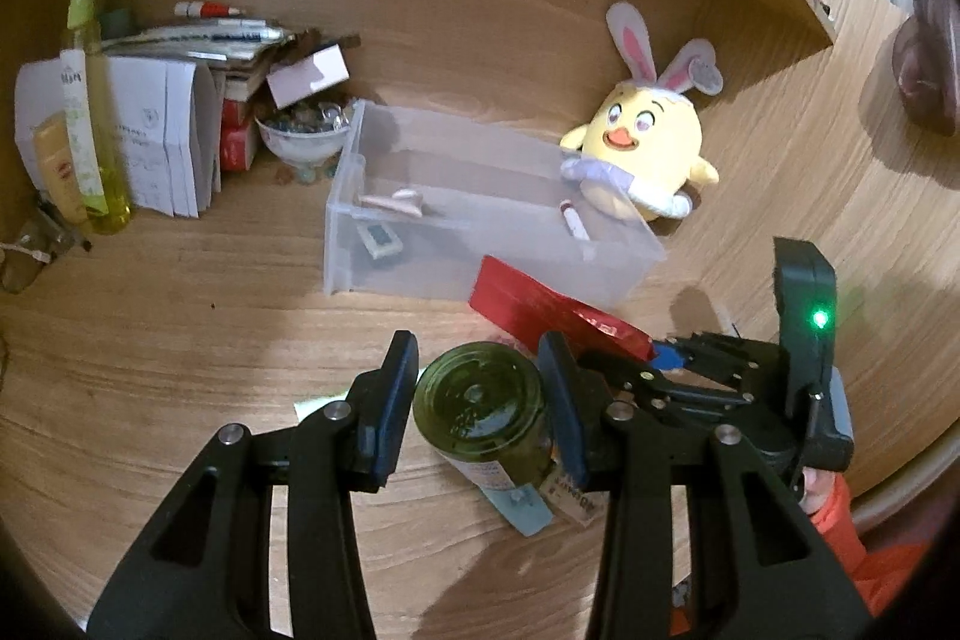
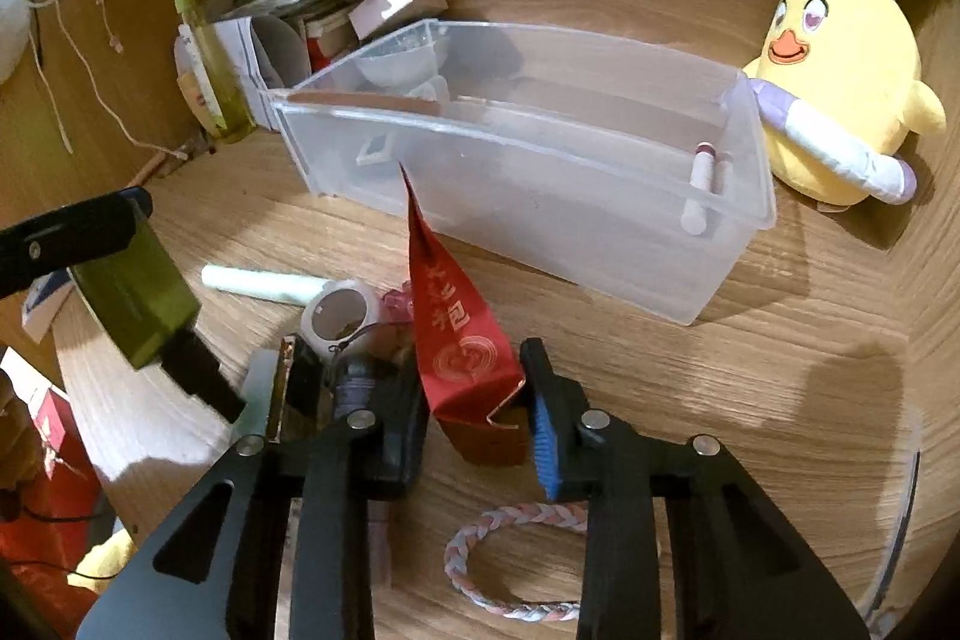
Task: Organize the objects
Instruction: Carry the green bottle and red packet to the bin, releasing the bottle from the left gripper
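Note:
My left gripper (image 1: pixel 477 361) is shut on a dark green glass bottle (image 1: pixel 480 403), held above the wooden desk with its round base towards the camera. In the right wrist view the same green bottle (image 2: pixel 135 295) hangs at the left in the left gripper (image 2: pixel 132 307). My right gripper (image 2: pixel 474 391) is shut on the lower end of a red paper packet (image 2: pixel 459 328) with gold print, whose tip points at the clear plastic bin (image 2: pixel 708 268). The red packet (image 1: pixel 540 307) and the right gripper (image 1: pixel 654 349) also show just ahead of the bottle, in front of the clear bin (image 1: pixel 636 268).
Inside the bin lie a white marker (image 2: pixel 699 187) and a few small items. A yellow plush chick (image 2: pixel 840 100) leans beside it on the right. Papers, bottles and a bowl (image 1: pixel 303 142) crowd the back left corner. A braided bracelet (image 2: pixel 480 538), a white ring (image 2: pixel 339 316) and a pale stick (image 2: pixel 258 280) lie near me.

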Available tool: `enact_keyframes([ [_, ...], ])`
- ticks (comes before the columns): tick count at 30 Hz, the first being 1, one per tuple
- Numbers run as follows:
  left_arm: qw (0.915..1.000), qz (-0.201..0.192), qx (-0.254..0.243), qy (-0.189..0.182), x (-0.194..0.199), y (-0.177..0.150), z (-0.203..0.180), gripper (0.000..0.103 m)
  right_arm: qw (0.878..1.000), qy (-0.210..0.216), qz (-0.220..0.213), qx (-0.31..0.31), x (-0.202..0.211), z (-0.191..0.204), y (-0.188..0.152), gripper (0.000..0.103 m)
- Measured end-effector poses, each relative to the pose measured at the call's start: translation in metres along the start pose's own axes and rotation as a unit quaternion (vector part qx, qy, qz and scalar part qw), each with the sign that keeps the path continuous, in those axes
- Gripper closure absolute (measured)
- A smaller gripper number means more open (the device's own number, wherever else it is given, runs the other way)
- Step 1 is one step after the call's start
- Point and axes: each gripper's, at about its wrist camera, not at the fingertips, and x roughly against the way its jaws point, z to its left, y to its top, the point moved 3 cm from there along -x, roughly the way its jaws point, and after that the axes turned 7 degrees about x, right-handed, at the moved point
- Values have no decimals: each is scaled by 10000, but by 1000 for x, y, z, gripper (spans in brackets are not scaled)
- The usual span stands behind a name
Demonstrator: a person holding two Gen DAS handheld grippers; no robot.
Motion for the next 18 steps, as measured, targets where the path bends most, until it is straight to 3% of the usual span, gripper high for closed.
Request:
enact_keyframes([
  [18,9984,-532,139,114,12,39,-8,61,9952,-202,-959,63,80,-2,8,79],
])
